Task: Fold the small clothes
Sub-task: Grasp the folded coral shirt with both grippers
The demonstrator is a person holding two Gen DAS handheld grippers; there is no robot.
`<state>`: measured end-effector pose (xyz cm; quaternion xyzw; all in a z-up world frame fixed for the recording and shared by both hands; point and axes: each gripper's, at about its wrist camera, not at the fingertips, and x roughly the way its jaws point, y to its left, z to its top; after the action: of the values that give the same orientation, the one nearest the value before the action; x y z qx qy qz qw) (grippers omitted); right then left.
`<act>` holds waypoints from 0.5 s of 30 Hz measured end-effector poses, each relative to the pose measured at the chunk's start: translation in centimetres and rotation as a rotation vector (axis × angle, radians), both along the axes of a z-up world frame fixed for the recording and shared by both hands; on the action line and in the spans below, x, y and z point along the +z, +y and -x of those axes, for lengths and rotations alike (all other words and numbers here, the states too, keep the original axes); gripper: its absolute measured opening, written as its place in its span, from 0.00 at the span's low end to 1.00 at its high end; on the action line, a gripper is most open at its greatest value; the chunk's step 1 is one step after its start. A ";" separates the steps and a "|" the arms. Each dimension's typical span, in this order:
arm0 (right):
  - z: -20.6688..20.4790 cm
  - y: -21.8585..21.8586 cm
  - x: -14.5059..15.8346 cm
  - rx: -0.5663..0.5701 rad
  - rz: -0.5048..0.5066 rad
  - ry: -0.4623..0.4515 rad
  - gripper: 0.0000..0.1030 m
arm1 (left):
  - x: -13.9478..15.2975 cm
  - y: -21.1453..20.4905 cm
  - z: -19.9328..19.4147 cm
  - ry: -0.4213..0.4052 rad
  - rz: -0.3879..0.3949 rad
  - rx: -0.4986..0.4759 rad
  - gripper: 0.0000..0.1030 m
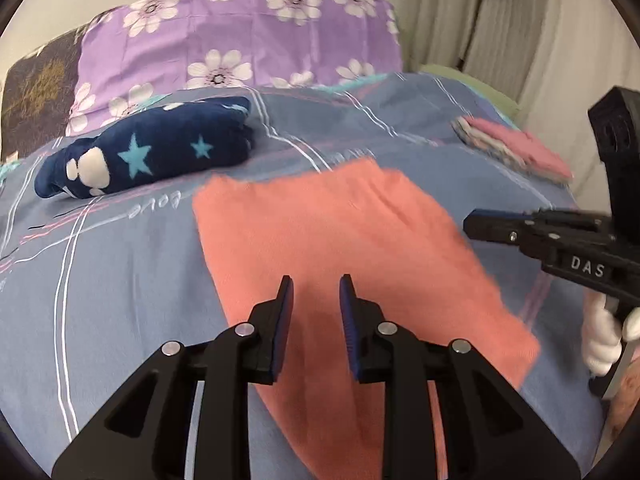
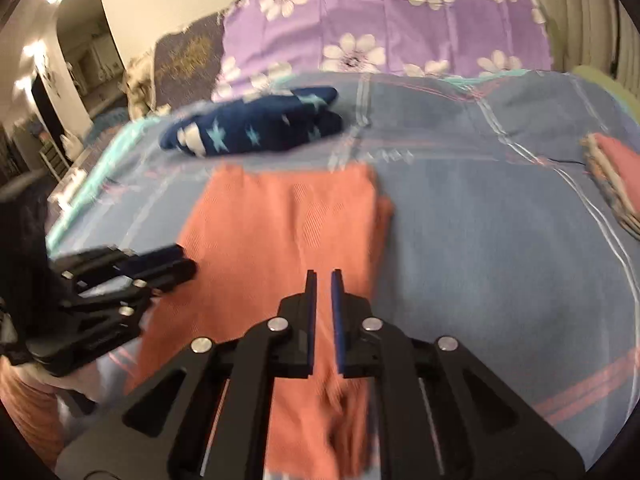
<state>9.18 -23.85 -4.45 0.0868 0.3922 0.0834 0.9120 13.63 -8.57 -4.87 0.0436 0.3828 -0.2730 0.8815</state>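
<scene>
A salmon-orange cloth (image 1: 340, 248) lies spread flat on the blue checked bedsheet (image 1: 120, 280), its near end hidden under both claws and cut off at the bottom of each view. In the right wrist view its near part is smeared by blur, so any folds there cannot be made out.

The left claw (image 1: 316, 292) hangs above the cloth with a clear gap between its blue pads and nothing between them; it is open and empty. The right claw (image 2: 323, 284) also hangs over the cloth, its pads parted only by a narrow slit with nothing pinched in it, so it is slightly open and holds nothing. In the left wrist view the right claw comes in from the right edge, seen side-on, with a white-gloved hand (image 1: 604, 332) on its handle, partly cut off by the frame.

Farther back on the bed, a folded navy garment with light blue stars (image 1: 152, 148) lies apart from the cloth, near a purple pillow with white flowers (image 1: 240, 40). To the right, well apart, sits a small stack of folded clothes with a pink piece on top (image 1: 520, 148); it is blurred, and the lower layers are hard to tell apart. A pale curtain (image 1: 500, 20) hangs behind the bed.
</scene>
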 end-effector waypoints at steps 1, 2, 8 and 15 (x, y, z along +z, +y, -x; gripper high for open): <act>-1.2 -0.2 0.0 0.008 -0.037 0.008 0.09 | -0.1 0.0 -0.7 0.008 0.003 0.013 0.25; -2.3 -0.2 -0.2 0.010 -0.060 0.018 0.09 | -0.7 0.0 -1.8 0.021 -0.010 0.039 0.29; -5.7 -0.3 -5.3 -0.042 0.050 0.091 0.11 | -3.5 -1.2 -2.5 -0.031 -0.134 0.044 0.31; -2.6 -4.1 -2.4 -0.070 -0.083 0.057 0.50 | -1.3 1.9 -0.9 -0.010 -0.027 0.036 0.56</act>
<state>11.79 -27.93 -6.87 0.1402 0.4109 0.0653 0.8985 14.56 -6.69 -6.20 0.0499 0.3826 -0.2520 0.8875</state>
